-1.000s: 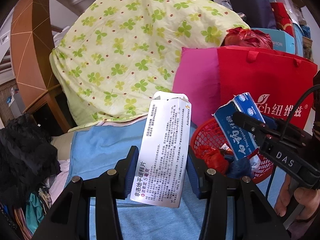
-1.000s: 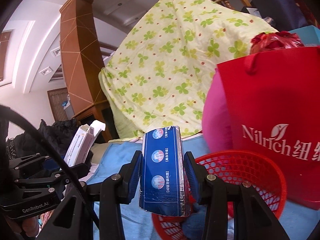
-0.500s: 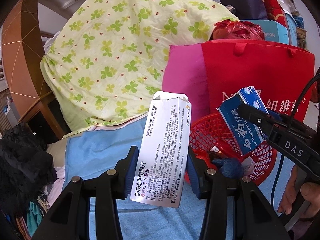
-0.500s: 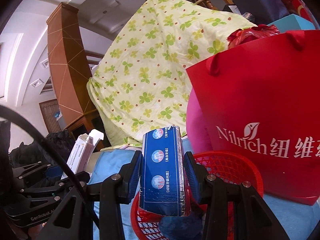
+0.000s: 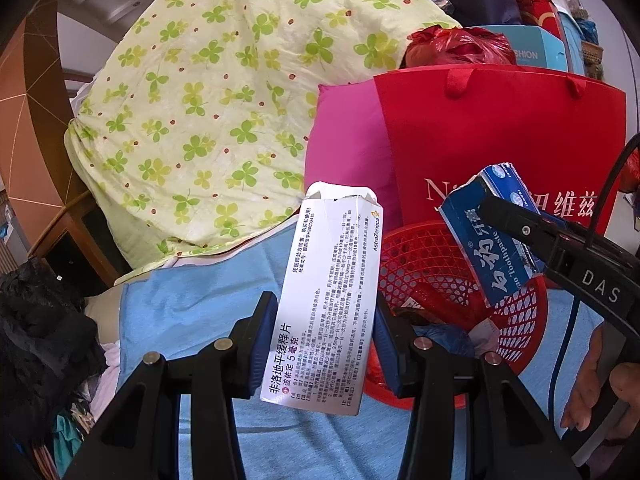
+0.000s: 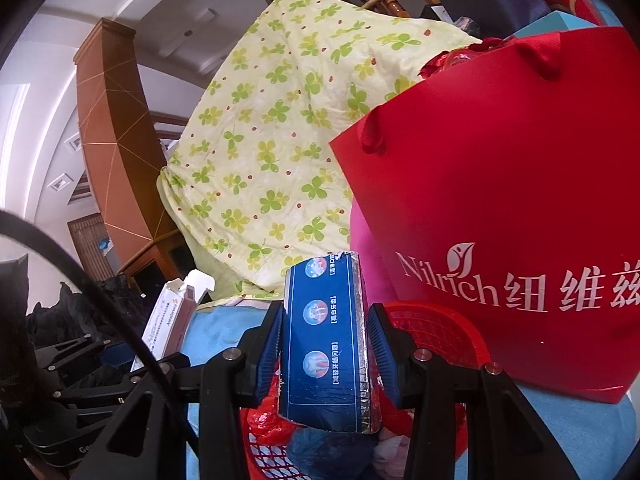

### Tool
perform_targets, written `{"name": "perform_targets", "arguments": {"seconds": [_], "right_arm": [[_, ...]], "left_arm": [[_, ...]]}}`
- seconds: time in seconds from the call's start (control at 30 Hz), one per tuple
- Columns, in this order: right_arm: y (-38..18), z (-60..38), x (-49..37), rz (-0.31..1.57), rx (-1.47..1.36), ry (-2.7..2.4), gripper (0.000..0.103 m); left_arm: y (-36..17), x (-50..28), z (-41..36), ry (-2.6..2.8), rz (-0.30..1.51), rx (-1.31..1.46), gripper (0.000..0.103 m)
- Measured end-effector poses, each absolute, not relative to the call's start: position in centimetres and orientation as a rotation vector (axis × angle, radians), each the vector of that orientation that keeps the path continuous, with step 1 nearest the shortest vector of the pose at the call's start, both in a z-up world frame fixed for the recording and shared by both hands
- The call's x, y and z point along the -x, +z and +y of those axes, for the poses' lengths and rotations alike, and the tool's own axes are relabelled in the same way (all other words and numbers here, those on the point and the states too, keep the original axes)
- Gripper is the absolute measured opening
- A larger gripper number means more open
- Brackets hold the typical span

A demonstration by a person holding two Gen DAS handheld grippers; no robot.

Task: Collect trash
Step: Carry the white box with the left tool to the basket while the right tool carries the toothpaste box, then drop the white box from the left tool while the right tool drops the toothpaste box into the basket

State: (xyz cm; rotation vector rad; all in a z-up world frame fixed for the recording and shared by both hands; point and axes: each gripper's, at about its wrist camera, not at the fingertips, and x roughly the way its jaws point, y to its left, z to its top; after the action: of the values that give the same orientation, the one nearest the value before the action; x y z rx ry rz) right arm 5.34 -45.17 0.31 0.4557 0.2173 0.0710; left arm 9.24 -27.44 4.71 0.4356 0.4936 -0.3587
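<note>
Toothpaste box (image 6: 326, 344) upright, long axis vertical, clamped in right gripper (image 6: 326, 354) directly above red basket (image 6: 448, 330), nearer the drop than white medicine carton (image 5: 326, 300) pinched upright in left gripper (image 5: 324, 340) just left of basket rim.

A clover-print quilt (image 6: 280, 128) drapes over wooden furniture, beside a brown faceted column (image 6: 116, 140) rising to a white recessed ceiling (image 6: 60, 60). A blue cloth (image 5: 200, 300) covers the surface below, in daylight.
</note>
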Motion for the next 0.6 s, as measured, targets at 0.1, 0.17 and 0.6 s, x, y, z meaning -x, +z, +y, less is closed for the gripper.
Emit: {"name": "perform_targets", "arguments": {"seconds": [0.1,0.17,0.6], "right_arm": [[0.3,-45.5,-5.3,0.216,-0.466,0.069,0.046],[0.3,-45.6,-5.3,0.217,-0.472,0.068,0.046],[-0.2,-45.9,-6.5,0.258,-0.509,0.058,0.046]], "left_arm": [[4.7,-9.2,-27.8,-0.363,0.493,-0.441,0.048],[4.6,-9.4,-28.0,-0.365,0.494,-0.444,0.048],[4.0,-10.5,-28.7,-0.387,0.517,-0.42,0.049]]}}
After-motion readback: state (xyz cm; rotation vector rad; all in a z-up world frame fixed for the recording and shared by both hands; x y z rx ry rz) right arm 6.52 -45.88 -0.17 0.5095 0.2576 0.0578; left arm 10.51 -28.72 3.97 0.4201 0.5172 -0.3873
